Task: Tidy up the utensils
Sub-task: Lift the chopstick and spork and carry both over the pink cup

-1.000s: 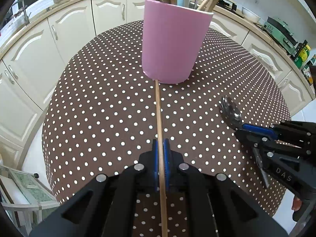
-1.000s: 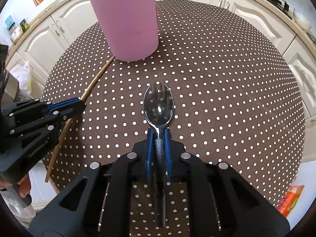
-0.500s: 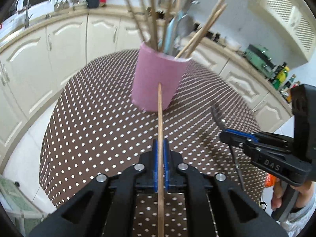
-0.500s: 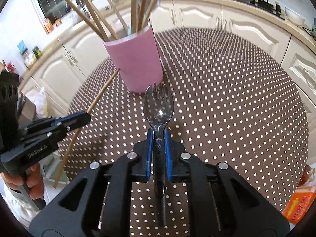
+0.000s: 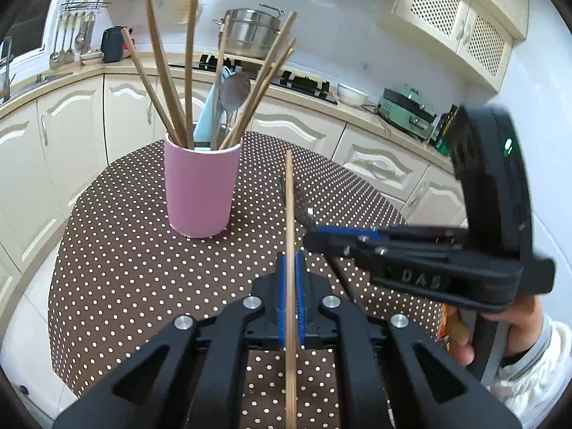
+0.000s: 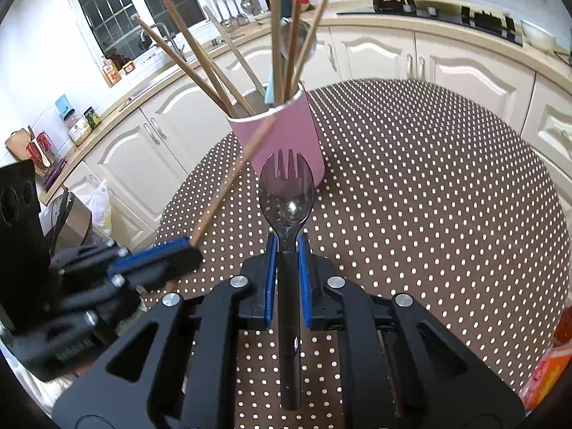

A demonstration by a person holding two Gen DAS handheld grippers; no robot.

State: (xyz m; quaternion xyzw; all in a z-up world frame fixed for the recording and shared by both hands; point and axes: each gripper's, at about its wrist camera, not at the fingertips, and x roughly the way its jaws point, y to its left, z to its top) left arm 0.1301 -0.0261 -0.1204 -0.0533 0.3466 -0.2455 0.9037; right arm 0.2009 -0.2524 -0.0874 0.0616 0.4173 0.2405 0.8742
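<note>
We see our left claw [image 5: 290,279] clamped on a long wooden chopstick [image 5: 290,214], and our right claw [image 6: 287,257] gripping a dark translucent plastic spork [image 6: 287,189], both lifted above the brown polka-dot worktop [image 6: 429,196] near the pink cylindrical holder [image 5: 201,189] of chopsticks.

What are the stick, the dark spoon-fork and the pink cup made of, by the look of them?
Stick: probably wood or bamboo, matte tan, with faint grain. Spoon-fork: likely plastic; it is smoky and see-through, with the tablecloth dots showing through its glossy bowl. Pink cup: a smooth, even matte pink; it could be plastic or glazed ceramic, and the look leaves that open.
</note>
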